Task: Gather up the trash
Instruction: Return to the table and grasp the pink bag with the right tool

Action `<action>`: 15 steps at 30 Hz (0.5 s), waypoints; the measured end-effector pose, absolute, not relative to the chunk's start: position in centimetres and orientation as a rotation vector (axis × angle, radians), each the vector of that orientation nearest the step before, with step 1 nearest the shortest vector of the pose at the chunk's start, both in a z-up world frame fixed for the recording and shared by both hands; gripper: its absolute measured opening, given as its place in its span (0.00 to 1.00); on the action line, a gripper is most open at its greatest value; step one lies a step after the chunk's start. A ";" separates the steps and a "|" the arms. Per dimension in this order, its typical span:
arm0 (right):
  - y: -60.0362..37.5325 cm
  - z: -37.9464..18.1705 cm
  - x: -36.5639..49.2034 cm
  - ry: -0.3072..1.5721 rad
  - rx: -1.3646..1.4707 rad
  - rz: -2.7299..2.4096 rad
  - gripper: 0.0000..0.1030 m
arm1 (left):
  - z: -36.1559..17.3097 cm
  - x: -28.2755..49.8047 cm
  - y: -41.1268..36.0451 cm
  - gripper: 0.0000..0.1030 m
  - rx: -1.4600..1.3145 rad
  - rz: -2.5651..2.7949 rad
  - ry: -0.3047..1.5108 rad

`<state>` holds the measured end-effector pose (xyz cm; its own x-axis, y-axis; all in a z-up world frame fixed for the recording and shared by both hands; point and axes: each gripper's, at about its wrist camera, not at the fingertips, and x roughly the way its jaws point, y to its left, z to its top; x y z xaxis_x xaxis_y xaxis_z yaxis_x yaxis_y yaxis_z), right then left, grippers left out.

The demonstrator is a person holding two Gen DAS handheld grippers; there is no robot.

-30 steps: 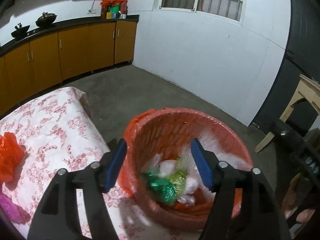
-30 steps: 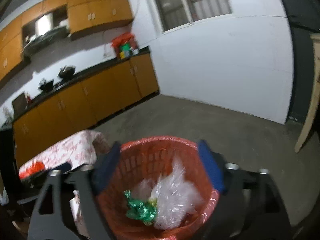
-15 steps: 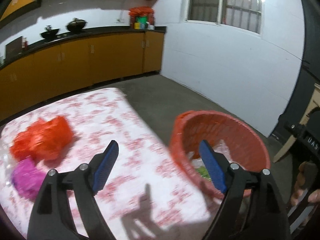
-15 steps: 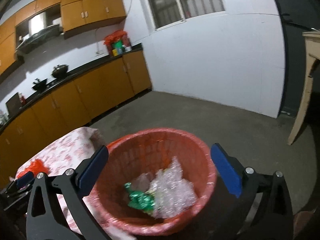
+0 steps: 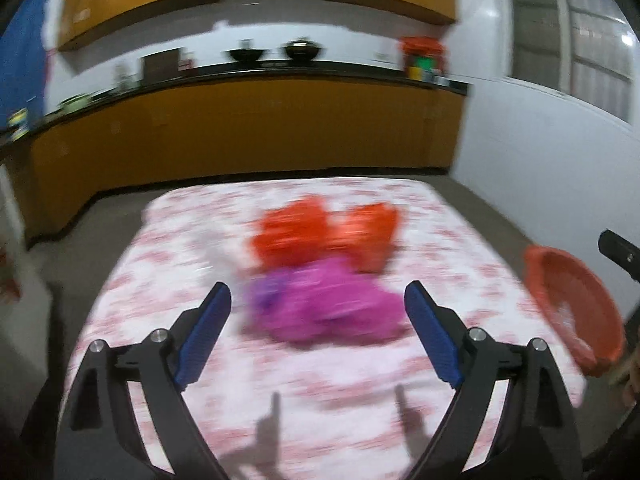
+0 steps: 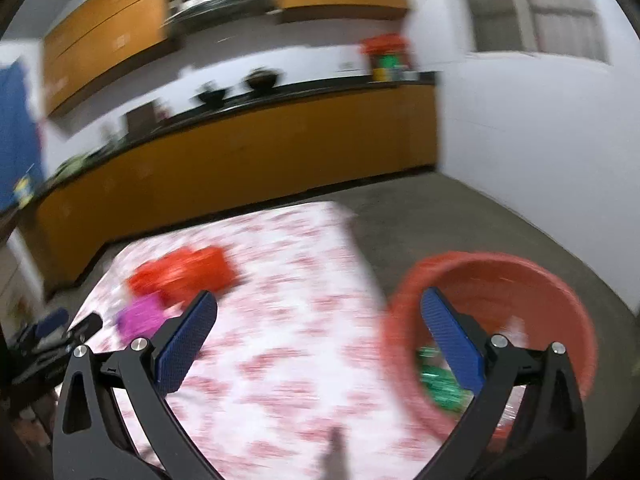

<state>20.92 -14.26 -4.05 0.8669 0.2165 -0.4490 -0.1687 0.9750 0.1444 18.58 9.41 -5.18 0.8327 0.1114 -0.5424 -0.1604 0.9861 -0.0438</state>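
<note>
Left wrist view: the left gripper (image 5: 318,312) has just been spreading its fingers wide and grips nothing; the pink wad (image 5: 324,306) lies on the counter (image 5: 168,248) straight ahead between the tips, its long axis across them, the orange bag (image 5: 320,234) just behind. Right wrist view: the right gripper (image 6: 320,332), wide and empty, faces bare cloth; the wad sits far left, the basket (image 6: 520,276) right. Left hand is nearer.

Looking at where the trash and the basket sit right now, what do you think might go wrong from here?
1. The purple bag lies against the orange bags, so the open left tongs might catch or drag both.
2. The red basket stands off the table's right side, so a loosely held bag may drop on the floor.
3. Both views are blurred, so aim could suffer.
</note>
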 end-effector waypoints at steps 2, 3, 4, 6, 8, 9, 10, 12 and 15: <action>-10.4 -4.4 21.7 0.499 0.058 0.304 0.98 | -5.3 17.4 12.8 0.84 -0.124 0.219 0.572; -9.1 -4.5 21.9 0.508 0.042 0.336 0.98 | -5.3 17.0 13.8 0.84 -0.136 0.241 0.572; -7.4 -4.8 22.2 0.518 0.021 0.371 0.98 | -5.3 16.4 15.3 0.84 -0.152 0.270 0.571; -4.0 -5.4 22.9 0.534 -0.029 0.422 0.98 | -5.2 15.5 17.4 0.84 -0.173 0.313 0.568; -1.4 -6.2 23.6 0.545 -0.076 0.437 0.98 | -5.1 14.7 19.5 0.84 -0.190 0.352 0.560; 0.0 -6.7 24.0 0.554 -0.100 0.442 0.98 | -5.0 14.3 19.9 0.84 -0.193 0.363 0.558; 1.0 -7.1 24.4 0.567 -0.116 0.444 0.98 | -5.0 13.8 20.8 0.84 -0.195 0.378 0.554; 2.7 -8.1 25.3 0.604 -0.131 0.458 0.98 | -4.9 13.3 21.7 0.84 -0.197 0.397 0.550; 4.1 -9.3 26.4 0.665 -0.135 0.474 0.98 | -5.2 12.6 23.1 0.84 -0.214 0.418 0.553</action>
